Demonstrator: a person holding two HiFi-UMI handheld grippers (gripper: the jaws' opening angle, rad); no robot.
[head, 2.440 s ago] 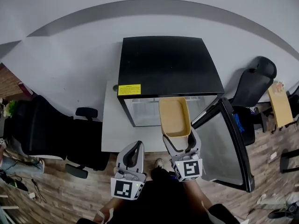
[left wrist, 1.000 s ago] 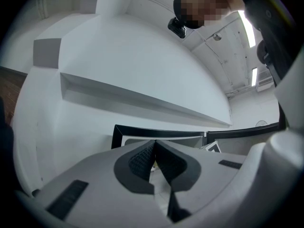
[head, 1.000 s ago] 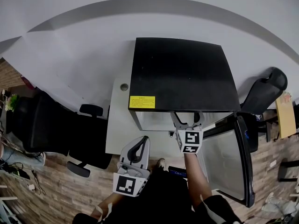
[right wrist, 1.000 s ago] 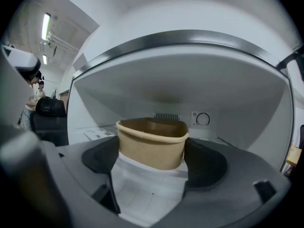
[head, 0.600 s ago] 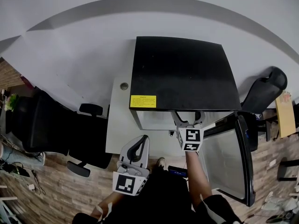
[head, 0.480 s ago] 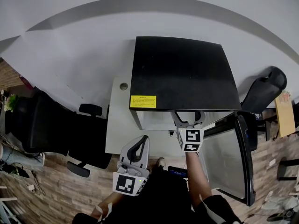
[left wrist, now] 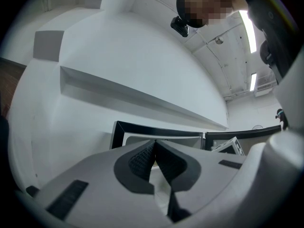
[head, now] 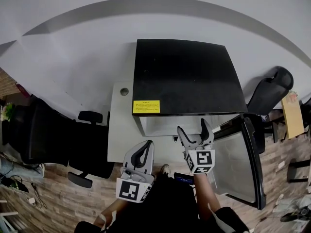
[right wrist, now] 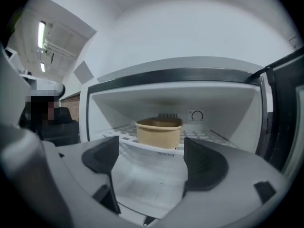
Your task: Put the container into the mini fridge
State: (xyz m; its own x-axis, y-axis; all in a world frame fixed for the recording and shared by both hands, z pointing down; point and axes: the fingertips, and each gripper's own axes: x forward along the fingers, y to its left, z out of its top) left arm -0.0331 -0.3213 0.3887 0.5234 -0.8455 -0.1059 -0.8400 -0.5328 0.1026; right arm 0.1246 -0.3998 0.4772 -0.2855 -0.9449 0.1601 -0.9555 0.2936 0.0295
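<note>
- Looks almost done, with the container [right wrist: 158,132] standing upright on the shelf [right wrist: 209,135] inside the mini fridge [head: 187,76].
- Leaves maybe only the open door [head: 235,165] to shut.
- Shows the right tongs [right wrist: 152,160] wide open, holding nothing, apart from the container.
- Shows the left tongs [left wrist: 154,151] pressed shut and empty.

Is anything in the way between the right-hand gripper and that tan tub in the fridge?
Nothing visible. The right gripper has its jaws apart and empty, facing the container on the white shelf of the mini fridge, with only open air between. The door stands open.
</note>
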